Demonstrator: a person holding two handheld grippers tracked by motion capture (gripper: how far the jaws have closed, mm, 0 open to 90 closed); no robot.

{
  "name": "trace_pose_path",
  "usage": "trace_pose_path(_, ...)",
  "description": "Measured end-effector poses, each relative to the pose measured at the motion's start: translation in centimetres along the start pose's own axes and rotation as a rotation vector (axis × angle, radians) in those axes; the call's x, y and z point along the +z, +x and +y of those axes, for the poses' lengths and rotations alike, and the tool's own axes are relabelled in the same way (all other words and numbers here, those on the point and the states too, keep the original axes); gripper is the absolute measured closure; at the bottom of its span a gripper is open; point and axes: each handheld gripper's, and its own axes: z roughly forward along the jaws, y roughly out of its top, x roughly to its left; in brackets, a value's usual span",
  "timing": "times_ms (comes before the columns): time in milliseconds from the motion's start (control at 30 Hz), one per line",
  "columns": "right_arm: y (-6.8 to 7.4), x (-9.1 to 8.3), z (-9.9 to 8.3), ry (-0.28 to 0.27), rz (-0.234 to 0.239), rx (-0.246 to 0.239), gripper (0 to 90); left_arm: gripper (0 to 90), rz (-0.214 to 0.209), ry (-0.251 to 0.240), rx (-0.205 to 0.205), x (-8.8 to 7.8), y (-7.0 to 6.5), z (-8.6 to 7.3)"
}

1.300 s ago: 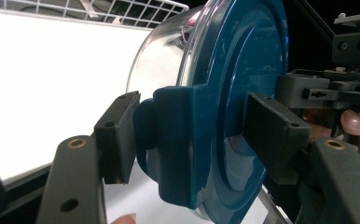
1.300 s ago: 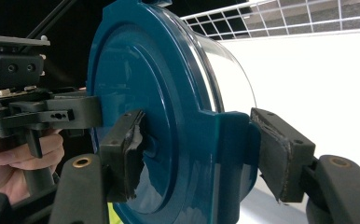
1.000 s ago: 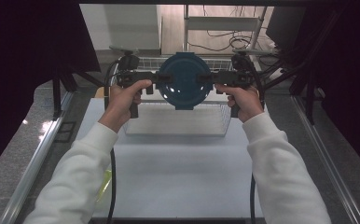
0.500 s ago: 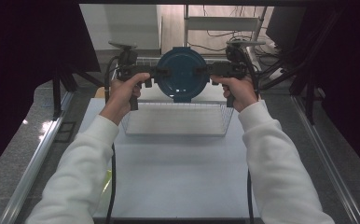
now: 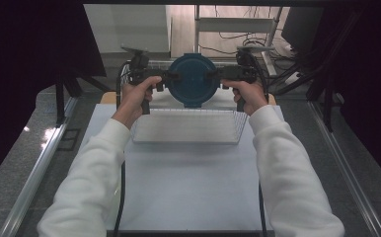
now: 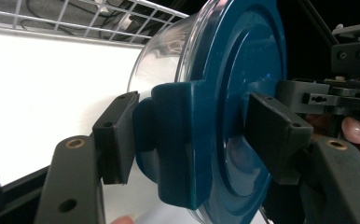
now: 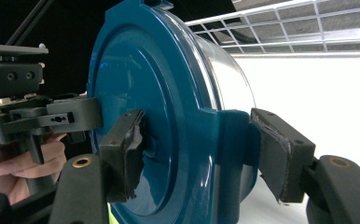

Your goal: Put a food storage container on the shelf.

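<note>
I hold the round container (image 5: pixel 193 81) with its blue lid (image 6: pixel 234 107) in the air above the far end of the table (image 5: pixel 188 177), over the wire rack (image 5: pixel 186 126). My left gripper (image 5: pixel 171 77) and right gripper (image 5: pixel 213 75) each clamp a lid latch. No writing is legible; the container's inside stays hidden.

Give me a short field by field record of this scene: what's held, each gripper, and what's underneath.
Held item: round clear container with dark teal clip lid, lid facing the high camera
Left gripper: clamped on the lid's left side clip
Right gripper: clamped on the lid's right side clip
Below: white wire rack on white table
</note>
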Motion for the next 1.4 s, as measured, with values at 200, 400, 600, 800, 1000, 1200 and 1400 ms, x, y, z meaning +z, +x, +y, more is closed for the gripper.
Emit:
trace_pose_path(200, -0.8, 0.6, 0.6, 0.006, 0.0, 0.066, 36.7, 36.5, -0.005, -0.004, -0.05, 0.6, 0.7, 0.4)
trace_pose_path(400, -1.8, 1.5, 1.0, 0.002, 0.005, 0.154, 36.2, 36.1, -0.016, 0.003, -0.109, 1.3, 1.7, 0.8)
trace_pose_path(600, -2.7, 2.2, 1.1, 0.003, 0.008, 0.207, 35.8, 35.8, -0.024, 0.003, -0.152, 1.8, 2.5, 1.0)
trace_pose_path(800, -3.0, 2.4, 1.1, -0.003, 0.009, 0.227, 35.6, 35.7, -0.04, 0.0, -0.162, 2.1, 3.0, 1.1)
trace_pose_path(1000, -3.0, 2.4, 1.0, -0.007, 0.009, 0.231, 34.6, 35.6, -0.048, -0.013, -0.153, 2.1, 3.2, 1.0)
trace_pose_path(1200, -2.1, 2.5, 0.7, -0.033, -0.006, 0.203, 18.2, 28.5, 0.05, -0.064, -0.089, 2.0, 2.1, 0.8)
trace_pose_path(1400, -0.6, 1.1, -0.1, -0.103, -0.067, 0.158, 8.8, 15.1, 0.14, -0.092, -0.004, 0.5, 0.4, 0.2)
